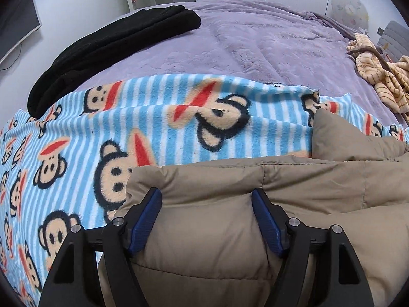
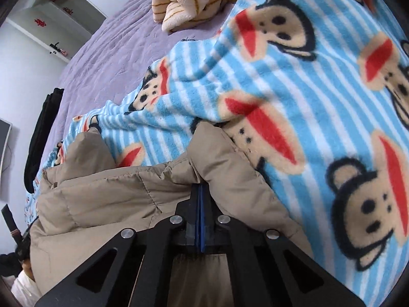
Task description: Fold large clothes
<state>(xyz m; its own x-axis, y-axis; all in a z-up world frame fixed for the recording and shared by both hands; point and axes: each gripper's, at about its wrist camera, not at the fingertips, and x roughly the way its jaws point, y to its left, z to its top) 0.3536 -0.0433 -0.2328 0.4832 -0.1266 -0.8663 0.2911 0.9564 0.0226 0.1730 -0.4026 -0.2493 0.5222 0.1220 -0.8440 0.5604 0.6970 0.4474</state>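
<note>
A tan padded jacket (image 1: 319, 192) lies on a blue-striped monkey-print blanket (image 1: 166, 117) spread over the bed. My left gripper (image 1: 207, 194) stands wide over the jacket's near edge. A thick fold of the jacket fills the gap, and the blue pads (image 1: 145, 220) press into it from both sides. In the right wrist view, my right gripper (image 2: 200, 186) is closed tight. The jacket (image 2: 102, 194) bunches into creases right at its tips, over the blanket (image 2: 306, 102).
A folded black garment (image 1: 115, 48) lies at the bed's far left edge on the purple cover (image 1: 255, 38). A crumpled cream striped garment (image 1: 378, 76) sits at the far right. A screen (image 1: 18, 25) hangs on the left wall.
</note>
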